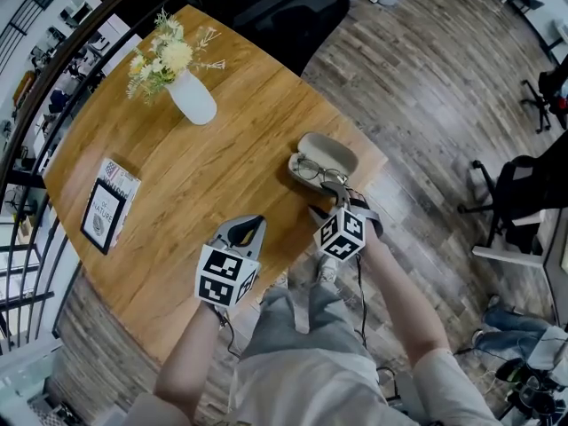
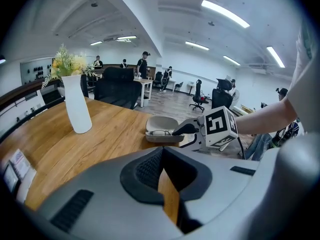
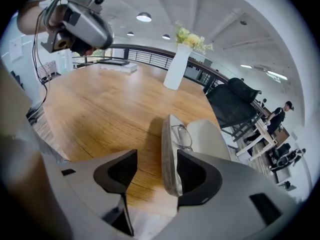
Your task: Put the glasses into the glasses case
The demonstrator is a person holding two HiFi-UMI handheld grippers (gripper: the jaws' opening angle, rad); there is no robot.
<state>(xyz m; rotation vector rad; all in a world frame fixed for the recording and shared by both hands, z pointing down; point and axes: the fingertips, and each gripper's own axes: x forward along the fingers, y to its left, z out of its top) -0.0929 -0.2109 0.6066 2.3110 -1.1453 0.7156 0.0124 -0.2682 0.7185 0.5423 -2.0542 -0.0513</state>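
The beige glasses case [image 1: 330, 155] lies open near the table's right edge, and the thin-rimmed glasses [image 1: 312, 169] rest inside its lower half. My right gripper [image 1: 335, 188] is at the case's near end, open. In the right gripper view the case's rim [image 3: 169, 154] stands between the jaws, close to the right finger, with the glasses [image 3: 183, 136] just beyond and the lid [image 3: 206, 136] laid back. Neither pad presses on it. My left gripper [image 1: 250, 226] hovers over bare wood to the left of the case, shut and empty; its tips [image 2: 162, 151] meet.
A white vase of yellow flowers [image 1: 192, 98] stands at the table's [image 1: 222, 176] far side and a book [image 1: 110, 204] lies at the left. A black office chair [image 1: 284, 7] sits behind the table. The table's corner and edge run just right of the case.
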